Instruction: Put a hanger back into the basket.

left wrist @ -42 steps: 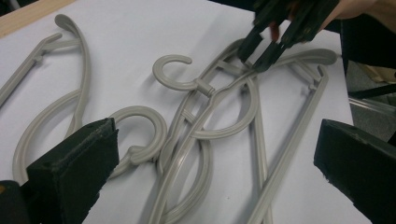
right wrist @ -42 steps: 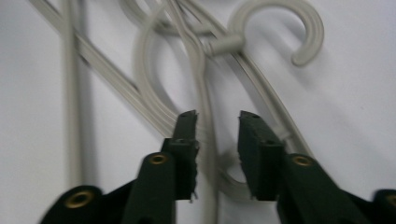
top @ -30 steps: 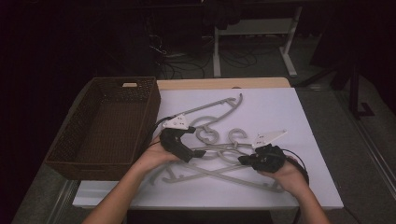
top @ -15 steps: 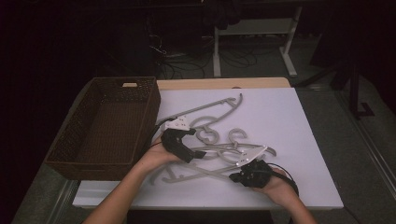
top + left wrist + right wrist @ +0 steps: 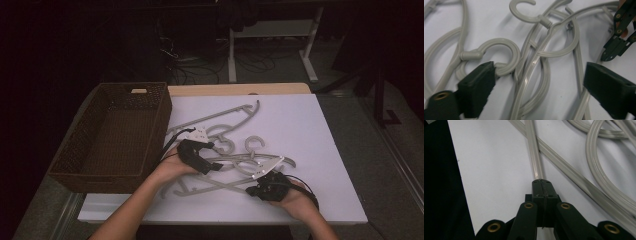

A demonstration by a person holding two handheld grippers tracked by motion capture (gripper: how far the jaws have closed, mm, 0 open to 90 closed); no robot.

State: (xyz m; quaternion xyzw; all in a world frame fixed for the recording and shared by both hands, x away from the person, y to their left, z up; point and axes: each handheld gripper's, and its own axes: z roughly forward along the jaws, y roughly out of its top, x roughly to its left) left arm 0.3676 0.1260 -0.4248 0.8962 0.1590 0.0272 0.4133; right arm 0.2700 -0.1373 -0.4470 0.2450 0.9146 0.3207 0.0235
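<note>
At lower right of the high view, my right gripper (image 5: 256, 190) clamps a hanger bar (image 5: 535, 157); its own view confirms. My left gripper (image 5: 539, 82), jaws just narrowing, straddles tangled hangers (image 5: 534, 60) untouched.

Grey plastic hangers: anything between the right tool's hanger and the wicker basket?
Yes. The right tool is shut on a bar of one grey plastic hanger, which lies tangled with the other grey hangers. That pile, plus the left tool straddling it with jaws open, lies between it and the brown wicker basket.
</note>
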